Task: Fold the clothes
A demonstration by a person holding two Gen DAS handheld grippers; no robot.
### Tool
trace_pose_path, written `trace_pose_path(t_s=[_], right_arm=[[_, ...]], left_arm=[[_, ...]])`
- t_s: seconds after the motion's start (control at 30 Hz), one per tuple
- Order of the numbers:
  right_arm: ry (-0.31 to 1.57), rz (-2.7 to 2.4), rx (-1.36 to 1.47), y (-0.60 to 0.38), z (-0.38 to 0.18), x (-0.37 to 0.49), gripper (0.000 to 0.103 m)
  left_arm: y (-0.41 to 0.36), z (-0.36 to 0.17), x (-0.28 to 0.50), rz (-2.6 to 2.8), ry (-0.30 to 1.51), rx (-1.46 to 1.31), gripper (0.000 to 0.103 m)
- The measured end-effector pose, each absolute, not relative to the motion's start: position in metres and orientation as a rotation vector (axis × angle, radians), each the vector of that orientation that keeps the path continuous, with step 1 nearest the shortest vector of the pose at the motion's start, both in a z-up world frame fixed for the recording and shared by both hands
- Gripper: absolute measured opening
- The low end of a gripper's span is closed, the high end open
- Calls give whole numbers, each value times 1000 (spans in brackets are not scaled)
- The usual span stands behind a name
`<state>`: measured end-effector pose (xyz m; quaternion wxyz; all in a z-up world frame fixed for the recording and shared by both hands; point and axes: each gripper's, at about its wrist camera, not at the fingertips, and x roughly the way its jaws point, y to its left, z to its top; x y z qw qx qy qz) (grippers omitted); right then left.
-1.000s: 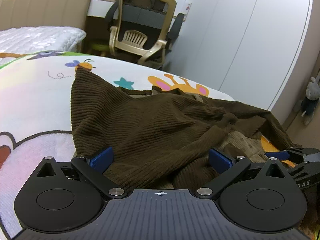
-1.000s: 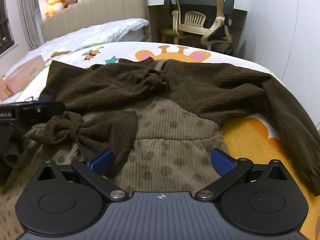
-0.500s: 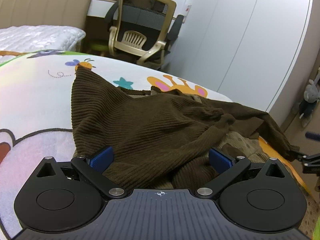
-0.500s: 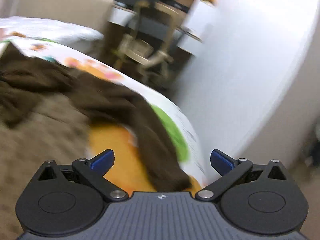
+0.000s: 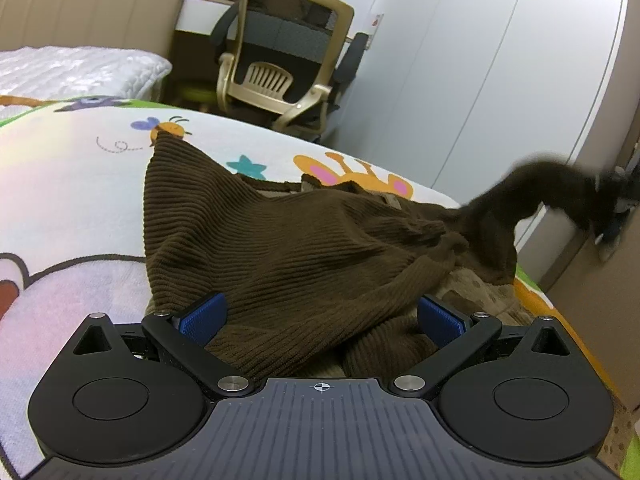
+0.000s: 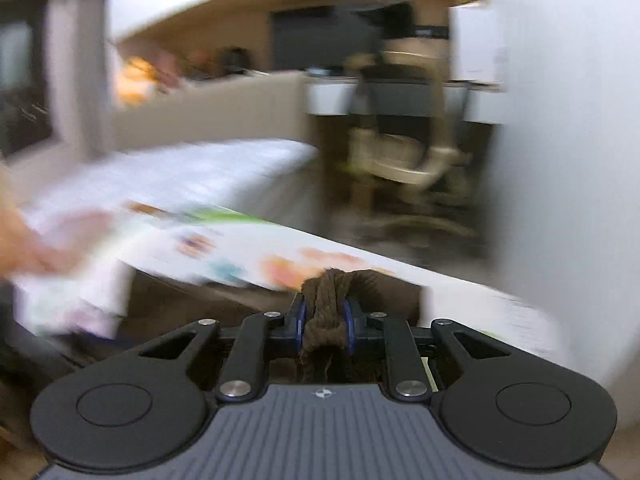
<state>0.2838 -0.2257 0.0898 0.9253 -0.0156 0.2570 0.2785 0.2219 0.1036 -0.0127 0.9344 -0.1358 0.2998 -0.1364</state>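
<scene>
Garment: a dark brown ribbed knit sweater [image 5: 280, 248] lies spread and rumpled on a bed with a cartoon-animal printed cover [image 5: 68, 184]; a tan dotted corduroy piece [image 5: 472, 288] shows under its near right edge, and I cannot tell whether it is a panel of the same garment or a separate one.

Handling: judged soft, limp and fairly thick; it will drape and bunch, not hold a crease unaided. The ribbed surface looks grippy, so slipping is unlikely, but a single pinch point lets the rest sag and drag.

Where to grip: cuffs, hem corners and shoulder seams seem best, since edges give the most control over a fold line.

Sleeve: the sweater's long brown sleeve [image 5: 532, 192] is lifted off the bed at the far right, blurred by motion, arching up from the body.

Right claw [image 6: 324, 322]: clenched on a bunched end of that sleeve [image 6: 326, 312], the blue pads [image 6: 301, 320] pressing it from both sides with knit spilling above and below.

Left claw [image 5: 320, 316]: spread wide, grasping nothing; its blue pads [image 5: 202, 316] sit low at the sweater's near hem, the fabric lying between them.

Surroundings: a beige-framed mesh office chair [image 5: 288, 60] stands beyond the bed.
</scene>
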Motion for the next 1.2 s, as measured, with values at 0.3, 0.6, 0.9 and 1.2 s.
trace_pose_path(t_s=[0.3,0.6,0.9,1.2], right_arm=[[625,887,41,-144,98,286,53],[381,617,-680,-154,47,253,68],[347,721,-830,-116,-12,237,68],[385,708,-680,-155,1,233,68]], left_arm=[[108,-13,222,-292,607,-308,103],[110,-14,221,-297,603,-325,103],[109,-13,221,-294,605,-317,103],[114,15,204,-382,608,-336,103]])
